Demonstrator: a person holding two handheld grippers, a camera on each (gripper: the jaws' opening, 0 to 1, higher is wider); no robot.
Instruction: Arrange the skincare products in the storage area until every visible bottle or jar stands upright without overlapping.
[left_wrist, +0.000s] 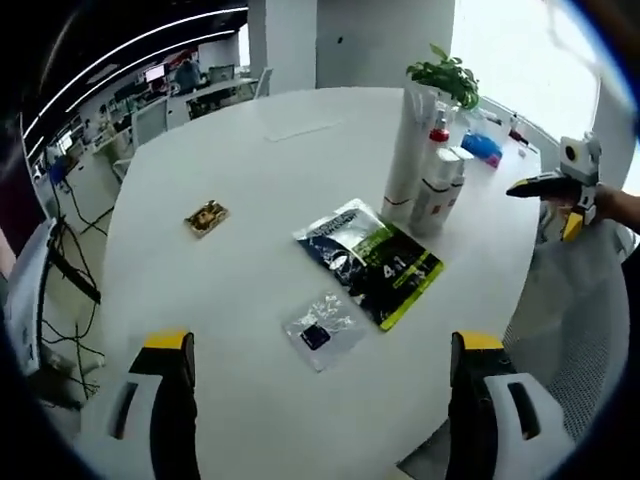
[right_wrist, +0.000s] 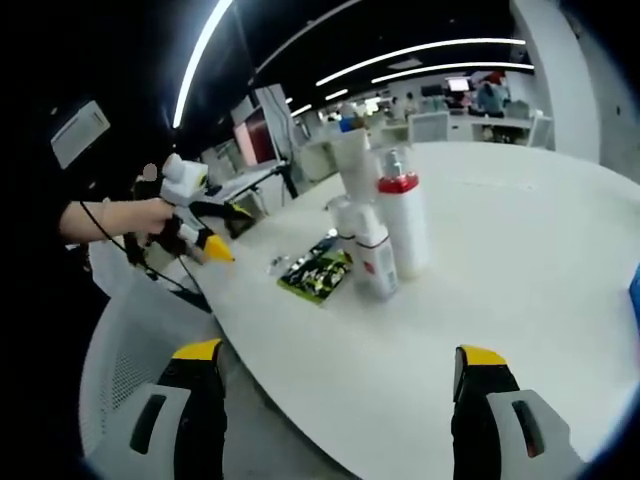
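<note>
L claw (left_wrist: 322, 375) jaws wide apart, nothing btwn, low over round white worktop (left_wrist: 250, 170). Just ahead: small clear sachet (left_wrist: 322, 325), then dark green-black pouch (left_wrist: 372, 260) lying flat, both near. Gold packet (left_wrist: 206, 217) well apart, off to one side. Beyond pouch: white pump bottle (left_wrist: 437, 190), upright, touching tall white tube (left_wrist: 406, 150). R claw (right_wrist: 337, 385) also spread, empty; red-collared spray bottle (right_wrist: 401, 222) upright past it.

Bright window glare behind, ceiling strip lights, soft overall blur, strong fisheye bending at edges
</note>
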